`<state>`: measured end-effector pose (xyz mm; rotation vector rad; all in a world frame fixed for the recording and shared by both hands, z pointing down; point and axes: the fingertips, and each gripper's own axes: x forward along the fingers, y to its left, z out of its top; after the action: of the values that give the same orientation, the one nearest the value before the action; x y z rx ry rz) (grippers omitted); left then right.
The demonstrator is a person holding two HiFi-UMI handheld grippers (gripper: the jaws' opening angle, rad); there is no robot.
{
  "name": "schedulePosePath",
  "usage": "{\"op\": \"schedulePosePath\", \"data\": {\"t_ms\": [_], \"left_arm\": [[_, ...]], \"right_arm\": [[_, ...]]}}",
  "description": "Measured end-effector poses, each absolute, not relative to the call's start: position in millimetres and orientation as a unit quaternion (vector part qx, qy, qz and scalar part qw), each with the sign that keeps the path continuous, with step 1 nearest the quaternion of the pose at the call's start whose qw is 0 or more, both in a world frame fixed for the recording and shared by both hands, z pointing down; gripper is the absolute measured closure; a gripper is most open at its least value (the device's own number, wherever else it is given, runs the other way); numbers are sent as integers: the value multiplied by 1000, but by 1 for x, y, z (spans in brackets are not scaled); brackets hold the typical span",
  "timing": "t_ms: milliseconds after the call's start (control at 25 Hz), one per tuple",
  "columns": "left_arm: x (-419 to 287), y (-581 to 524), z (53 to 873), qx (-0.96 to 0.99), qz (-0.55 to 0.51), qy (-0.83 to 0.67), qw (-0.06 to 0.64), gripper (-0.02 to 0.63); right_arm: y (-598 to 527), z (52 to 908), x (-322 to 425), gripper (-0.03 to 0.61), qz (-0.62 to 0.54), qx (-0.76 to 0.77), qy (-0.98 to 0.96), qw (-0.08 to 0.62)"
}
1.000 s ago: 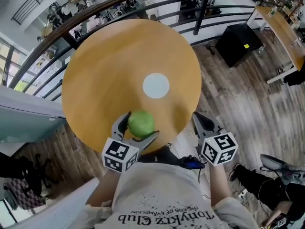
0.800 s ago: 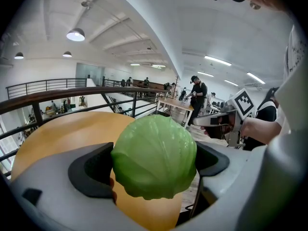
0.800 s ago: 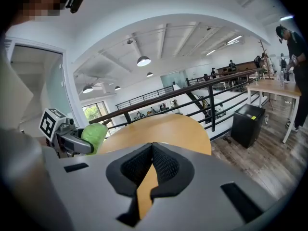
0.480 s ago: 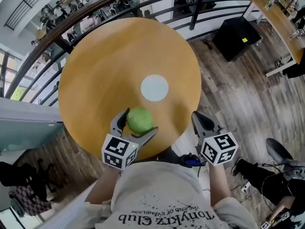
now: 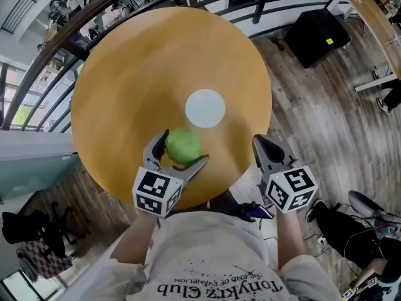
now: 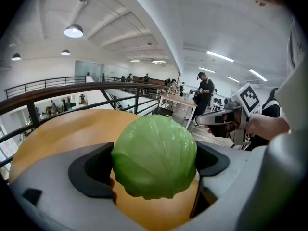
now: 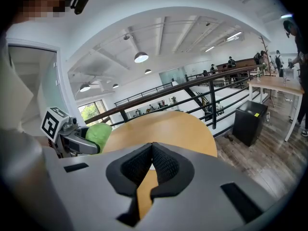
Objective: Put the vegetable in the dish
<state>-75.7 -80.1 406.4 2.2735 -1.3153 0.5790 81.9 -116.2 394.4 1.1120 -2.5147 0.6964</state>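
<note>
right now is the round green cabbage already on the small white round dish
No, the round green cabbage is clamped in the left gripper, short of the small white dish.

Bright, even light; strong fisheye distortion

I am on the upper level of a big open-plan office or lab. A dark railing (image 6: 72,88) runs behind the round wooden table (image 5: 125,74), with a second railed gallery (image 7: 139,94) across the gap. Around me are a wood-plank floor (image 5: 313,105), a desk (image 6: 175,99) with people (image 6: 206,93) standing by it, a black cabinet (image 5: 316,36), an office chair (image 5: 34,227), and round ceiling lamps (image 7: 141,57) with strip lights overhead.
</note>
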Motion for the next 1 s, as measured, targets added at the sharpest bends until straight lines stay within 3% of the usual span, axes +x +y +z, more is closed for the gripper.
{"op": "schedulePosePath", "data": {"t_ms": [1000], "left_arm": [[-68, -168, 482, 817, 272, -446, 243, 110]], "right_arm": [[-177, 457, 80, 562, 278, 383, -865, 166]]}}
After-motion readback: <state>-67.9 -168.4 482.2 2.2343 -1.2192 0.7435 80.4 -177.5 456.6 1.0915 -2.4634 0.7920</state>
